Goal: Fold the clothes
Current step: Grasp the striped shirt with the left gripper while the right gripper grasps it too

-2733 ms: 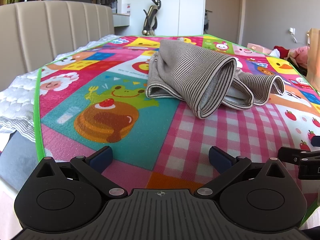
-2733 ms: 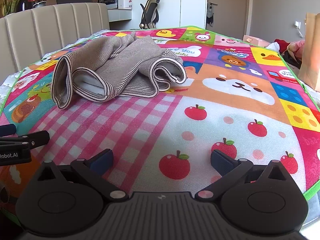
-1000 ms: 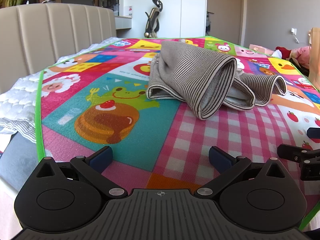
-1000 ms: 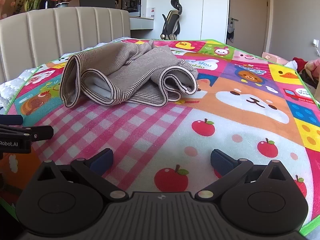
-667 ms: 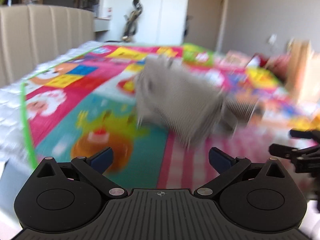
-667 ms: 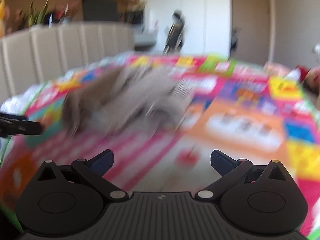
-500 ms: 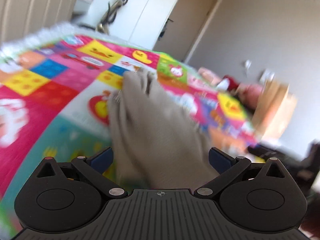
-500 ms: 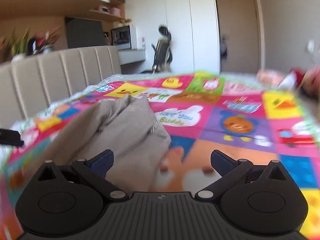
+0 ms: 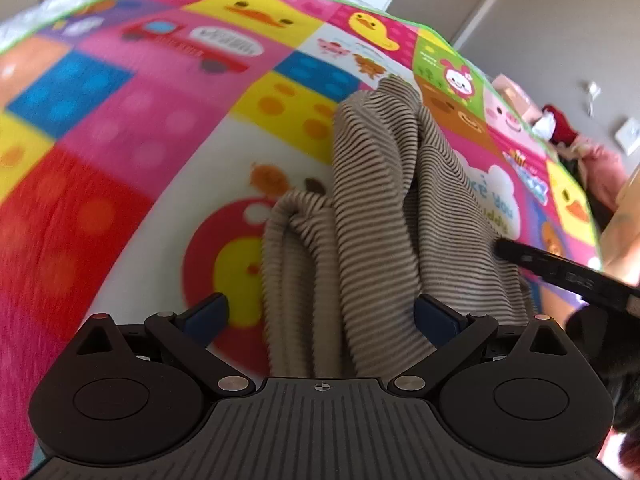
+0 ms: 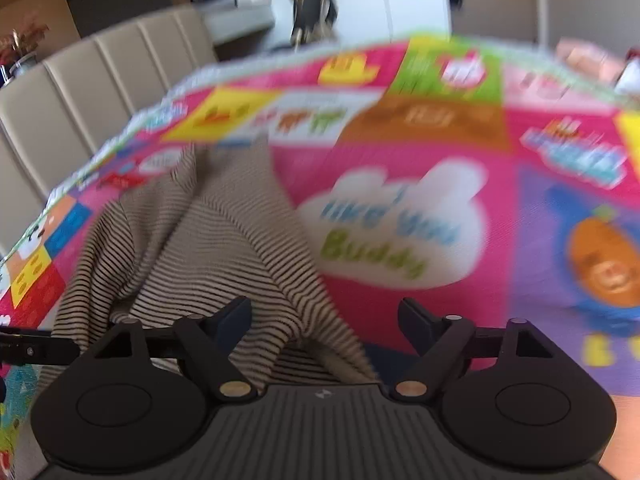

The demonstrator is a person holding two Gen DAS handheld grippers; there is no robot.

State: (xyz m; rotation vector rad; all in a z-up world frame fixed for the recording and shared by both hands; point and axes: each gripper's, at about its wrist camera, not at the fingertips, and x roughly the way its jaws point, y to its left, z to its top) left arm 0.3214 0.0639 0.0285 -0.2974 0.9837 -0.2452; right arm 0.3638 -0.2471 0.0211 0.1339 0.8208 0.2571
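While both cameras look down at close range, the crumpled beige garment with thin dark stripes [image 9: 384,216] lies bunched on the glossy, brightly coloured cartoon-patchwork play mat [image 9: 132,128], roughly mid-mat, on the red-and-yellow round print and beside the white cloud patch with lettering.

Fabric: fine ribbed knit, soft, gathered into long rounded ridges and deep folds; one narrow rolled ridge runs along its left edge in the left wrist view. Mat: smooth, slightly shiny, square panels in pink, yellow, blue, red, with a green border.

Left tool [image 9: 320,314]: black body, blue pads, jaws apart. Garment folds lie between the two fingers; the pads are not closed on the cloth. Contact with the cloth cannot be judged.

Right tool [image 10: 324,318]: jaws apart, narrower gap than the left. A striped fold runs between the fingers, close to the left finger [image 10: 232,316]; whether it touches, cannot tell. View motion-blurred.

The right tool's black finger [image 9: 560,270] shows at the right of the left wrist view, its tip against or just over the garment's right side. The two tools stand near one another, over the same garment.

Background, right wrist view: beige padded headboard with vertical channels [image 10: 100,80], behind the mat's far edge.
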